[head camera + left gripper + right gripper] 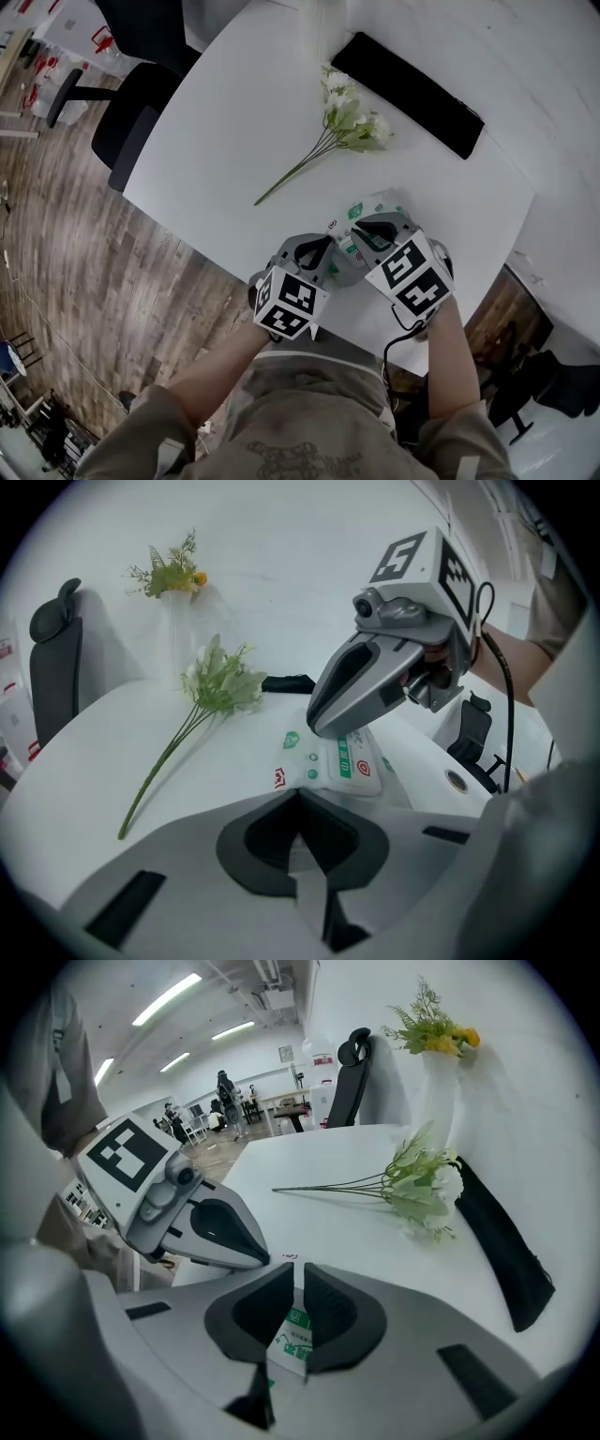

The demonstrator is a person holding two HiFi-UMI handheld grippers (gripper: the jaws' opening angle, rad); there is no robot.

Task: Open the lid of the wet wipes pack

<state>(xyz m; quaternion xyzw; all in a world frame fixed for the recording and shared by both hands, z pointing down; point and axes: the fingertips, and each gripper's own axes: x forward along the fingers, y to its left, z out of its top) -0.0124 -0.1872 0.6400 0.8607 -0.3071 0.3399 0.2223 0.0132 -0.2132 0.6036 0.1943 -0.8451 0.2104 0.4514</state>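
Steadying the pack (361, 210) near the front edge of the table (225, 112), the left gripper (298, 795) had its jaws pressed together at the pack's end, seemingly pinching its edge. The right gripper (293, 1277) was clenched on a white, green-printed flap, probably the lid (292, 1340). The peel looked ready to begin. The next move would call for the right gripper to lift and draw back along the pack while the left pinned it down, lest the whole thing rise.
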